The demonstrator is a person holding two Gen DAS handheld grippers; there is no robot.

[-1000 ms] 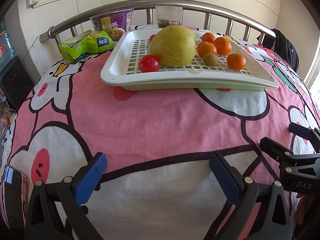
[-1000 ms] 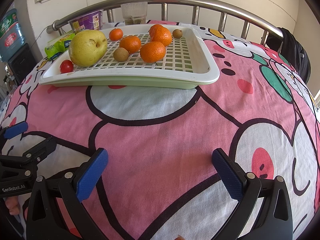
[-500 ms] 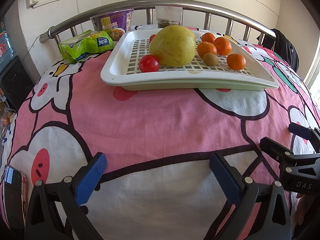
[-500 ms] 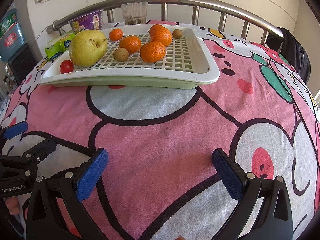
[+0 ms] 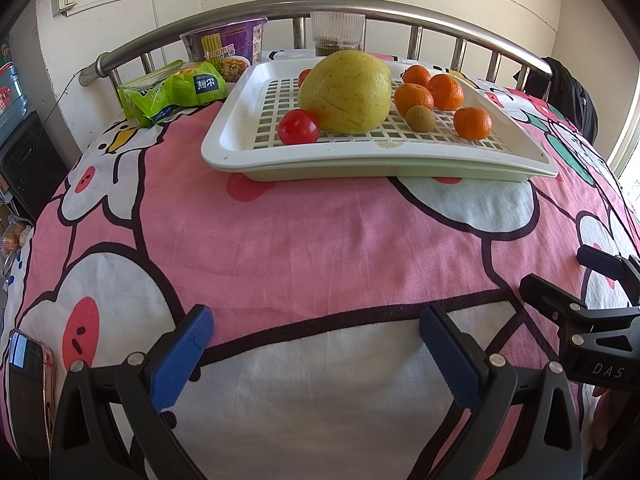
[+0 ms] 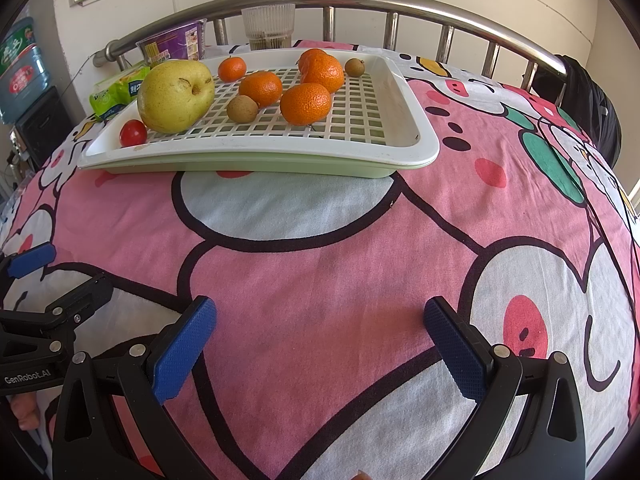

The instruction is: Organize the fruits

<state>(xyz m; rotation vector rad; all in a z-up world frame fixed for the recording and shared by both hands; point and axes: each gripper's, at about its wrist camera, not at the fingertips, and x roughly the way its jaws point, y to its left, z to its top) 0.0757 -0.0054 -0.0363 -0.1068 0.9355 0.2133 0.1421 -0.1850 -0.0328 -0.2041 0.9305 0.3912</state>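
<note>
Blue-padded, my left gripper (image 5: 316, 354) and right gripper (image 6: 320, 354) hung apart, empty, short of the tray (image 6: 416, 148); approaching the pear (image 6: 174, 94) squarely seemed wisest.

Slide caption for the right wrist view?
Open right tongs hover over pink bedsheet, facing a white tray of pear, tangerines, tomato.

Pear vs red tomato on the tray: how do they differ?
The pear is yellow-green and speckled; the tomato is glossy red. The pear is by far the biggest fruit there; the tomato is among the smallest. The pear lies on its side, stem dimple showing in the right wrist view; the tomato shows no stem. Both sit on the tray grid at its left end, untouched.
</note>
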